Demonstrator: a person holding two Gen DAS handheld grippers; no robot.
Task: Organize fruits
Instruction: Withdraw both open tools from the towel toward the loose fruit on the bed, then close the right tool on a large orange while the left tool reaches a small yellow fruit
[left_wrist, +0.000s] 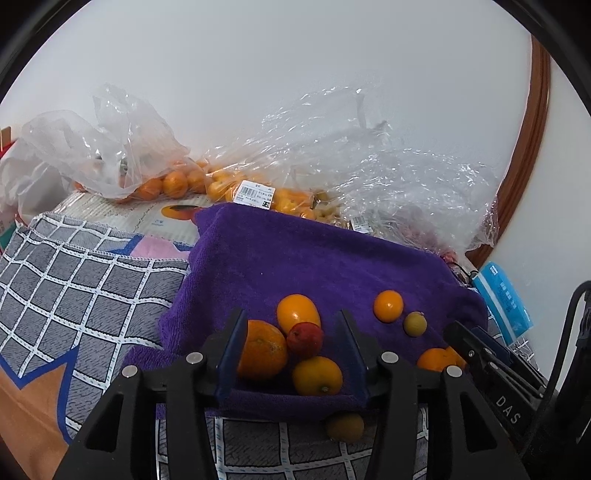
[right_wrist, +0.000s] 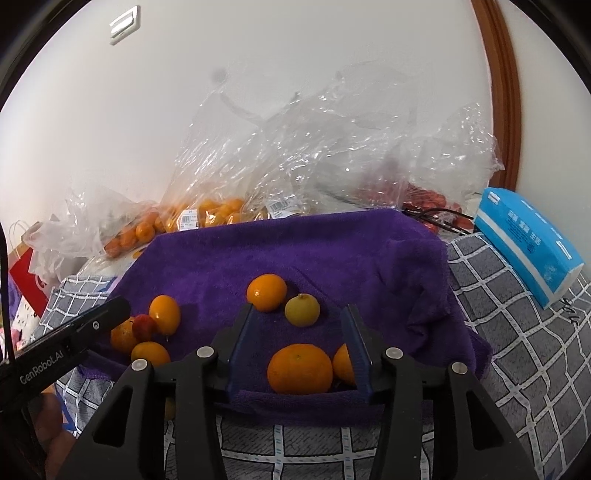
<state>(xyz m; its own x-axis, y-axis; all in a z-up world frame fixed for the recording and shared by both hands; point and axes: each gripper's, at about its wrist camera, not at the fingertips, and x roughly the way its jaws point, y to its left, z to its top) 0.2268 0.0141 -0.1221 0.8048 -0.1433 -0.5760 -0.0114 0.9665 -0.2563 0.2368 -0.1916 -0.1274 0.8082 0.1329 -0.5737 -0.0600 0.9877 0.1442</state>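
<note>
A purple towel (left_wrist: 314, 258) lies over a checked cloth and carries loose fruit. My left gripper (left_wrist: 291, 317) stands open low over the towel's near edge. Between its fingers lie a large orange (left_wrist: 260, 349), an oval orange fruit (left_wrist: 298, 312), a small red fruit (left_wrist: 304, 339) and a yellow-orange fruit (left_wrist: 317, 376); neither pad presses on them. My right gripper (right_wrist: 298, 310) is also open, with a round orange (right_wrist: 300, 368) lying loose between its fingers and a second orange (right_wrist: 343, 363) half hidden by the right finger. Just beyond its tips rest another orange (right_wrist: 266, 292) and a yellow-green fruit (right_wrist: 302, 310).
Clear plastic bags of oranges (left_wrist: 173, 182) and crumpled bags (right_wrist: 332, 155) are piled along the wall behind the towel. A blue tissue pack (right_wrist: 528, 243) lies at the right. A brownish fruit (left_wrist: 345, 426) sits on the checked cloth (left_wrist: 74, 288) below the towel's edge.
</note>
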